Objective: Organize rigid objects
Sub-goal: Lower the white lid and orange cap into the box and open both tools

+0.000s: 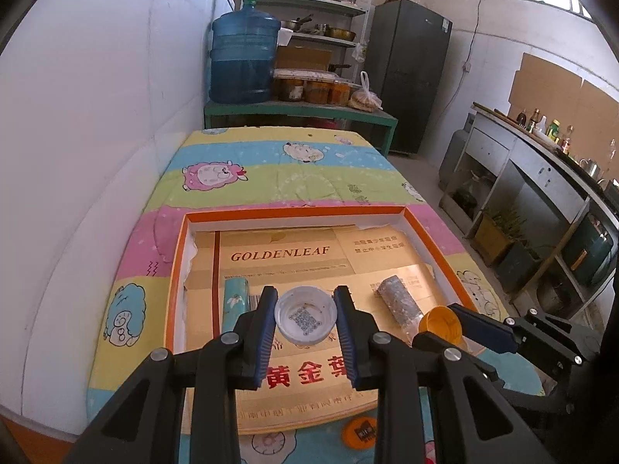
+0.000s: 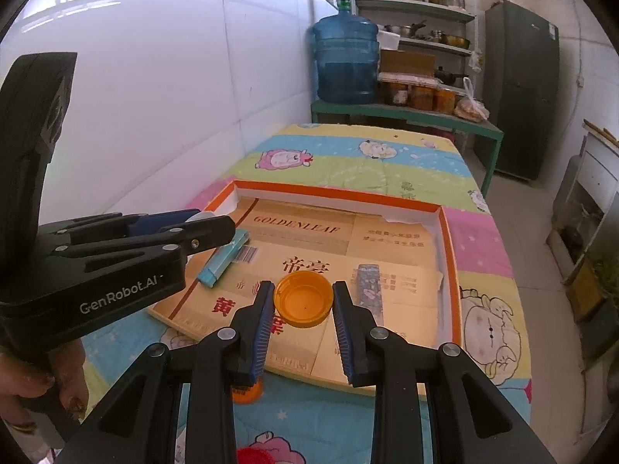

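Note:
My left gripper point(image 1: 305, 319) is shut on a white bottle cap point(image 1: 305, 319), open side up, held over the orange-rimmed tray point(image 1: 294, 212). My right gripper point(image 2: 303, 305) is shut on an orange bottle cap point(image 2: 303, 305), also over the tray point(image 2: 448, 239); that cap shows in the left wrist view point(image 1: 441, 324). In the tray lie a teal lighter point(image 1: 235, 297) point(image 2: 224, 261) at left and a grey patterned lighter point(image 1: 398, 303) point(image 2: 368, 286) at right.
An orange cap point(image 1: 359, 431) point(image 2: 245, 392) lies on the cartoon sheet point(image 1: 271, 178) in front of the tray. A red cap point(image 2: 255, 456) sits at the bottom edge. The white tiled wall runs along the left. A water jug point(image 1: 243, 58) stands on a green bench beyond.

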Available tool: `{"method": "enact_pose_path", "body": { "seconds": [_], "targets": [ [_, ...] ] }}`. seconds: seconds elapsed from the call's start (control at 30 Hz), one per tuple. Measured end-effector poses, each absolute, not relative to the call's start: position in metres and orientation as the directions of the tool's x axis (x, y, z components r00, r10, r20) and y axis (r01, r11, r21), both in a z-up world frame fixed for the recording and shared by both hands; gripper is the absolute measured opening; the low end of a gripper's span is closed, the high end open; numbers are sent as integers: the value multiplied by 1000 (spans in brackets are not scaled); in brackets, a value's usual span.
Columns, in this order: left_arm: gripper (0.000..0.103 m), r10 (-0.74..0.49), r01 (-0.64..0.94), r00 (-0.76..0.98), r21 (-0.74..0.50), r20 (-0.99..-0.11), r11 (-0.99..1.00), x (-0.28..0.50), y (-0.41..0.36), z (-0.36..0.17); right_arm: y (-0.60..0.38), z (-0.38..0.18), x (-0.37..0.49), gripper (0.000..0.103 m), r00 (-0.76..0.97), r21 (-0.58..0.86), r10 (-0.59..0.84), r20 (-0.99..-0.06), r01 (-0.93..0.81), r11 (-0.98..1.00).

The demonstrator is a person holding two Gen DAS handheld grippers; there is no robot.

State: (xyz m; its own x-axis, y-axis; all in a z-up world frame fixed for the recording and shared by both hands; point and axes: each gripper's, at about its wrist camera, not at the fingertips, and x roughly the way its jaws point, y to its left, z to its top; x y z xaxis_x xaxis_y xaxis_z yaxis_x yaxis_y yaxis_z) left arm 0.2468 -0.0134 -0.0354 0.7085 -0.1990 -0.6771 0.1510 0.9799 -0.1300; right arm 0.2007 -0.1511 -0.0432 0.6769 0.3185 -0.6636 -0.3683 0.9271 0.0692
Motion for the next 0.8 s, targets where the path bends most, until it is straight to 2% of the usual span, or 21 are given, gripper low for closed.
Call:
{"method": "enact_pose_path", "body": {
  "seconds": [0.8],
  "targets": [
    [30,-179,163,603,-100,-777,982,297,-25,-96,-138,-100,242,31,575,57,287,-766,-383,922]
  ]
}}
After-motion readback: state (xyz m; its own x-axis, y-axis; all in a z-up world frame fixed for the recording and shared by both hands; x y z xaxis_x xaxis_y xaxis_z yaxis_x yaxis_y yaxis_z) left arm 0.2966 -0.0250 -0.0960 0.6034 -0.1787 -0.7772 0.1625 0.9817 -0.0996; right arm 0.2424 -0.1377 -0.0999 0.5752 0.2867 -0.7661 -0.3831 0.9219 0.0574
